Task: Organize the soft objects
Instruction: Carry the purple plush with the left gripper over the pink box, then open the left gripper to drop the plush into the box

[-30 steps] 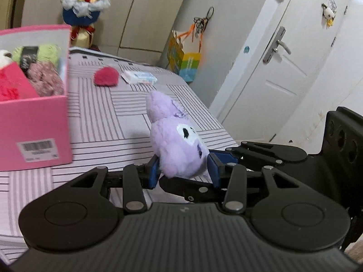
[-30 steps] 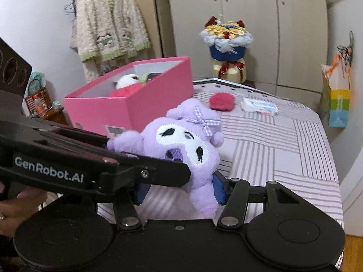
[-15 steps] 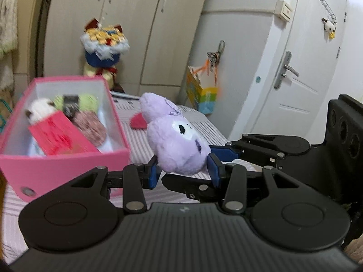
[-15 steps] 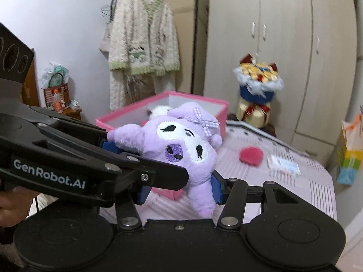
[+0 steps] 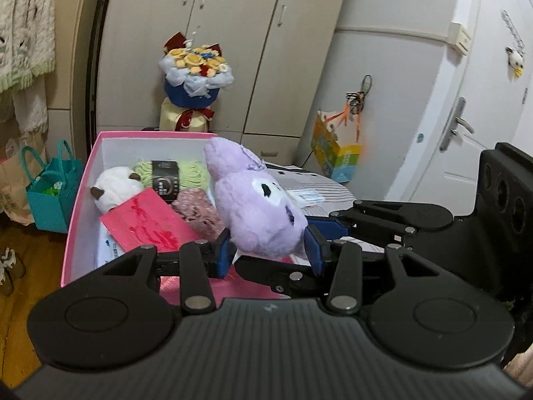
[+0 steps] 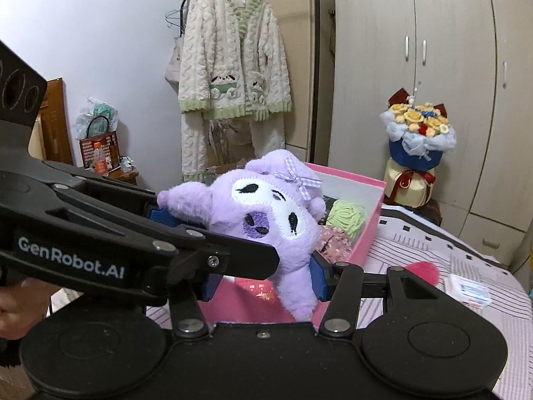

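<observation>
- Plush first: the purple plush toy (image 6: 266, 226) hangs in the air over the near end of the pink box (image 5: 83, 180), pinched from two sides at once – the left gripper (image 5: 266, 250) is clenched on its head end, the right gripper (image 6: 263, 283) grasps its lower body
- Risk of a stretch or a slip: two grips on one soft toy mean that any pull apart would strain the seams, and if one hand lets go early the toy would swing on the other
- Risk of a poor landing: the box already holds a white plush (image 5: 113, 190), green yarn (image 5: 193, 173), a pinkish yarn ball (image 5: 196, 210) and a red packet (image 5: 146, 223) (not much bare floor left), so the toy may perch on top and roll over the rim onto the striped bed cover (image 6: 433, 250)
- Writing: "GenRobot.AI" in white on the left gripper's arm, seen from the right wrist; the black band on the green yarn is too small to read
</observation>
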